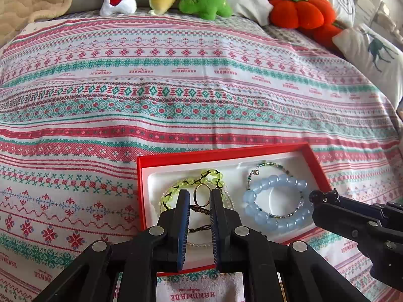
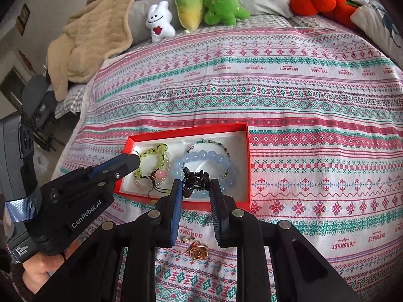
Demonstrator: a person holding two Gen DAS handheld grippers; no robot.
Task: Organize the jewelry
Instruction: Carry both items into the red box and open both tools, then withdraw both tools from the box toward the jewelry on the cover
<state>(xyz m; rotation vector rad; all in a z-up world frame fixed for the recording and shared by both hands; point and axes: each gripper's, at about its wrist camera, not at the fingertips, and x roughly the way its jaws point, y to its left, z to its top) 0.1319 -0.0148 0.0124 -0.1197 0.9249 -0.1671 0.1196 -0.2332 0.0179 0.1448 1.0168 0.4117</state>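
Observation:
A red box (image 1: pixel 221 153) (image 2: pixel 189 129) with a white insert lies on the patterned bedspread. A yellow-green bead bracelet (image 1: pixel 191 182) (image 2: pixel 151 153) fills its left recess. A pale blue bead bracelet (image 1: pixel 274 183) (image 2: pixel 209 157) and a thin green bead chain (image 1: pixel 269 163) lie in the right recess. My left gripper (image 1: pixel 200 196) (image 2: pixel 136 157) hangs over the left recess, shut on a thin gold ring (image 1: pixel 201 195). Over the box's near right part, my right gripper (image 2: pixel 195 183) (image 1: pixel 323 196) is shut on a black beaded piece (image 2: pixel 195 177).
A gold flower-shaped piece (image 2: pixel 197 250) and a small pale trinket (image 2: pixel 187 239) lie loose on the cloth in front of the box. Plush toys (image 2: pixel 191 7) and pillows (image 1: pixel 370 50) line the far edge. A beige blanket (image 2: pixel 93 37) is heaped at the far left.

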